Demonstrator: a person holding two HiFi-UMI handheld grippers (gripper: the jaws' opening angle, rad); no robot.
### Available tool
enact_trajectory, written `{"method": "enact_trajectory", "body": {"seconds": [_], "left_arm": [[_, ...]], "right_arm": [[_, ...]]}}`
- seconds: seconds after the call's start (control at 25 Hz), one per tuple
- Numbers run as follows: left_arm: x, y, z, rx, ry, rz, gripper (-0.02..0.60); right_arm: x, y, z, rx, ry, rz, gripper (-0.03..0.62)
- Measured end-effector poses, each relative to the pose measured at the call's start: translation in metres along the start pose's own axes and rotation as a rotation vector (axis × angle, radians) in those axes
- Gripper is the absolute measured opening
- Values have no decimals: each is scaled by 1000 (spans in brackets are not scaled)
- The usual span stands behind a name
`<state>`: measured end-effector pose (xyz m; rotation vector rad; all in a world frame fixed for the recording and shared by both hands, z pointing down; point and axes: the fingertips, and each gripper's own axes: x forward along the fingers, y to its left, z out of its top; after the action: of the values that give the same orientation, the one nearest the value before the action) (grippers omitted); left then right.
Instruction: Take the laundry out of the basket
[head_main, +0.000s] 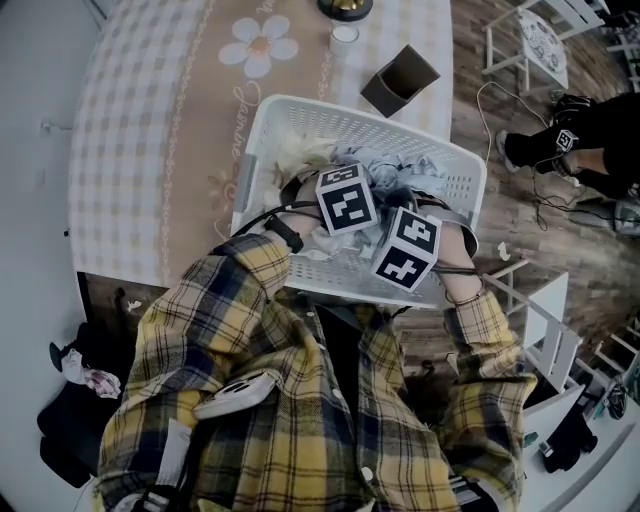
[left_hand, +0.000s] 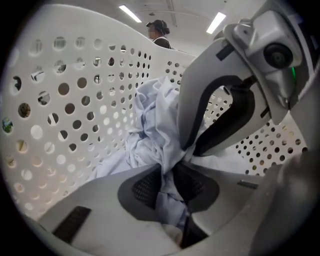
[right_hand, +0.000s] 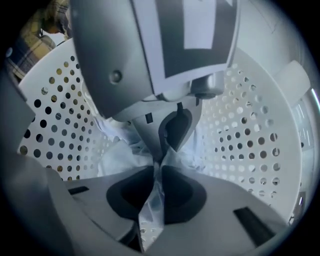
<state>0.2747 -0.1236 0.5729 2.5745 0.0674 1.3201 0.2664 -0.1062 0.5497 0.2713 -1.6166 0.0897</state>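
Basket (head_main: 300, 108): one is showing.
Grippers: two are showing, left gripper (left_hand: 167, 186) and right gripper (right_hand: 156, 190).
Marker cubes: two are showing, one cube (head_main: 347, 198) per gripper, the other cube (head_main: 407, 247) beside it.
Laundry (left_hand: 150, 115): pieces are bunching together, number unclear.
Brown box (head_main: 400, 80): one is showing.
Bench (head_main: 150, 130): one is showing.

The white plastic basket (head_main: 300, 112), its walls pierced with round holes, stands upright at the near edge of the checked tablecloth (head_main: 150, 150), and inside it lies crumpled pale-blue laundry (left_hand: 150, 115), one fold pinched in the left gripper (left_hand: 167, 182), another in the right gripper (right_hand: 156, 172).
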Motion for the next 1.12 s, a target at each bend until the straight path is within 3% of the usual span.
{"method": "enact_trajectory", "body": {"seconds": [0.08, 0.52, 0.76, 1.12], "left_arm": [[-1, 0, 0, 7, 2, -5, 96], [-19, -8, 12, 49, 0, 1, 58], [-40, -16, 25, 37, -54, 25, 51], [-90, -29, 53, 26, -165, 125, 46]], "right_arm": [[-2, -2, 1, 0, -9, -9, 63], [-25, -9, 3, 25, -52, -89, 49], [-51, -14, 1, 79, -99, -164, 34], [-103, -20, 3, 181, -230, -296, 31]]}}
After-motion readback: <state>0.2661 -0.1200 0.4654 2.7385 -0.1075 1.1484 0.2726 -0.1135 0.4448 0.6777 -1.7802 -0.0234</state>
